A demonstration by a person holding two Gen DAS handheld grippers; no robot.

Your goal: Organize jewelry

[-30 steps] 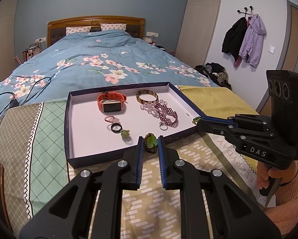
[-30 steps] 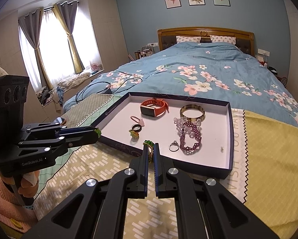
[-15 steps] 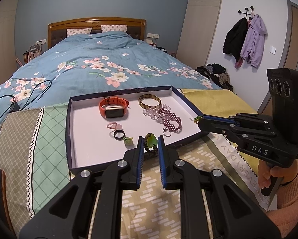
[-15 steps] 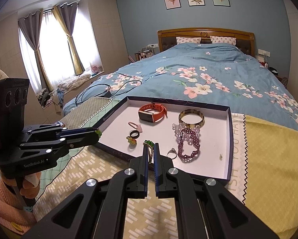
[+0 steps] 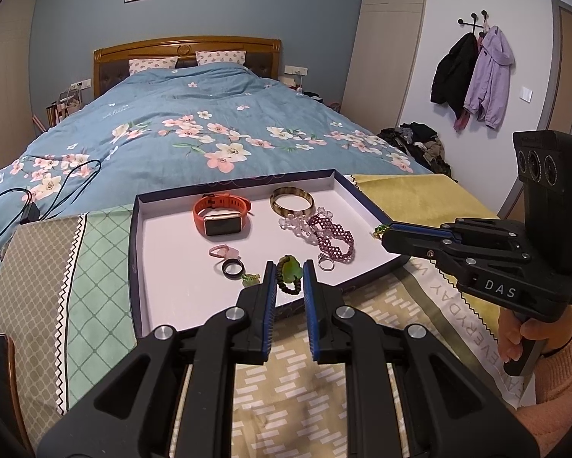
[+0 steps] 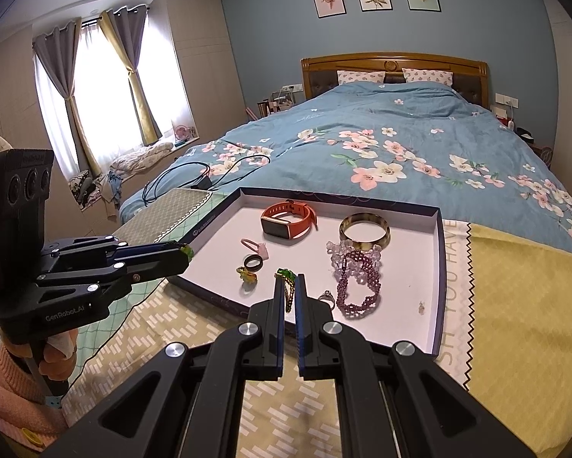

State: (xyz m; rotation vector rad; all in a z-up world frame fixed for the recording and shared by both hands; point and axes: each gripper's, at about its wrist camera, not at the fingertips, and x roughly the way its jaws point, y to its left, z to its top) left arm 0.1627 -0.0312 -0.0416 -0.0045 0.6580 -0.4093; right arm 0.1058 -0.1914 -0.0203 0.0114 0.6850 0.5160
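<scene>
White letters "DAS" stand on the black body of the right gripper, seen from the left wrist view off to the right of the left tongs. On the left gripper, seen from the right wrist view to the left of the right tongs, "GenRobot.AI" reads along the lower housing. On the cloth under the tray, just below the right gripper, upside-down capitals spell "EVERYDAY". In the right wrist view, on the same cloth's white band right of the tongs, beside the tray, "SH YOU HAVE" runs sideways; the first word is cut off.
</scene>
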